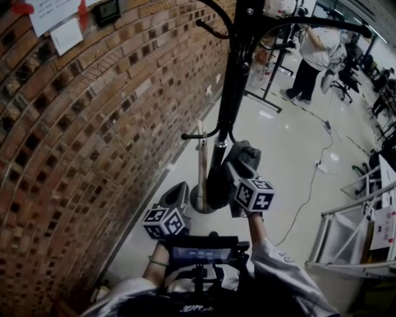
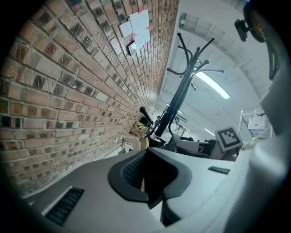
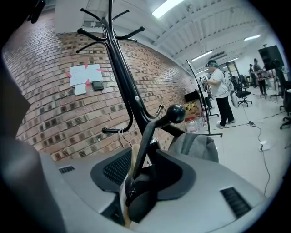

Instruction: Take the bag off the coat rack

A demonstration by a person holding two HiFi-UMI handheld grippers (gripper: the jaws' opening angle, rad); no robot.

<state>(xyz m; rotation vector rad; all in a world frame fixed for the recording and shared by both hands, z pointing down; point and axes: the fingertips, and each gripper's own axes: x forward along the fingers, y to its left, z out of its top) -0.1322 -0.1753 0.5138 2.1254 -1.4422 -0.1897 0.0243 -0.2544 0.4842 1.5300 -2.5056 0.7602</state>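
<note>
Brick wall (image 1: 74, 136), taped papers (image 1: 52, 15), standing person (image 1: 315, 52), floor cable (image 1: 309, 186), office chairs (image 1: 346, 80)

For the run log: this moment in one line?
left gripper: open, empty | right gripper: open, ball-tipped hook of black metal coat rack between jaws | grey fabric shape beyond hook, possibly bag
</note>
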